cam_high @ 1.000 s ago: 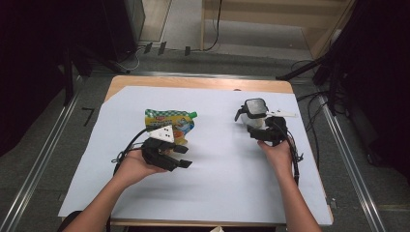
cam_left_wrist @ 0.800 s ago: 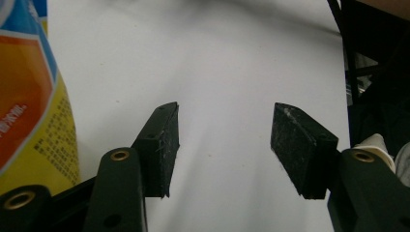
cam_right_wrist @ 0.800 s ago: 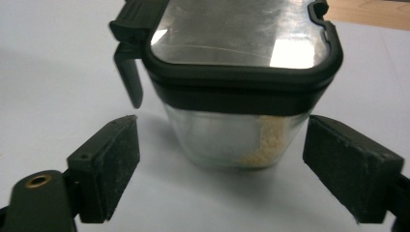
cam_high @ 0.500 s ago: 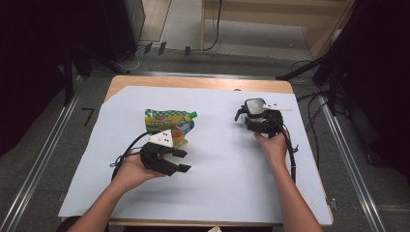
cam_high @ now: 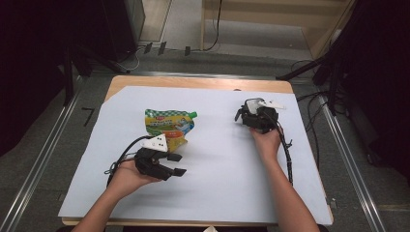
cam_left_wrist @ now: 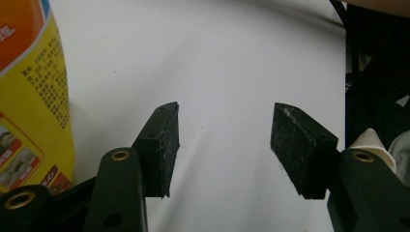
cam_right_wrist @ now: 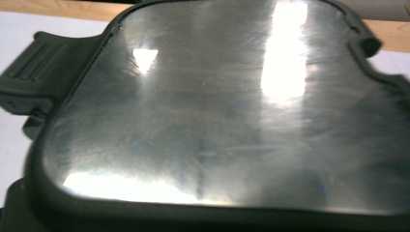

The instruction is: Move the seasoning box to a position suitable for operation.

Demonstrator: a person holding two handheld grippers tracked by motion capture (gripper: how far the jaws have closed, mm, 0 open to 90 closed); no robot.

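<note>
— Left gripper view first: how is the left hand-held gripper [cam_left_wrist: 225, 145] seen?

— Its two black jaws are held well apart, and nothing but the white sheet [cam_left_wrist: 227, 58] is seen between them. A yellow pouch [cam_left_wrist: 29, 96] is shown just beside the left jaw, lying flat.

— And from the high view?

— The left hand-held gripper [cam_high: 178, 164] is seen low over the sheet [cam_high: 217, 183], held in the left hand [cam_high: 128, 175], with its jaws pointed toward the middle of the bench [cam_high: 193, 82]. The pouch [cam_high: 169, 125] is found just beyond it, flat on the sheet, green at its top and yellow lower down.

— What about the right hand-held gripper [cam_high: 249, 113]?

— It is held in the right hand [cam_high: 266, 140] at the far right of the sheet, set against a dark container with a clear lid [cam_high: 252, 105]. In the right gripper view the lid [cam_right_wrist: 217, 106] is seen very close, glossy and dark-rimmed, with a latch tab [cam_right_wrist: 38, 72] at its left side. Whether those jaws are apart or closed cannot be told.

— Are the pouch and container near each other?

— They are well apart, with bare sheet between.
</note>
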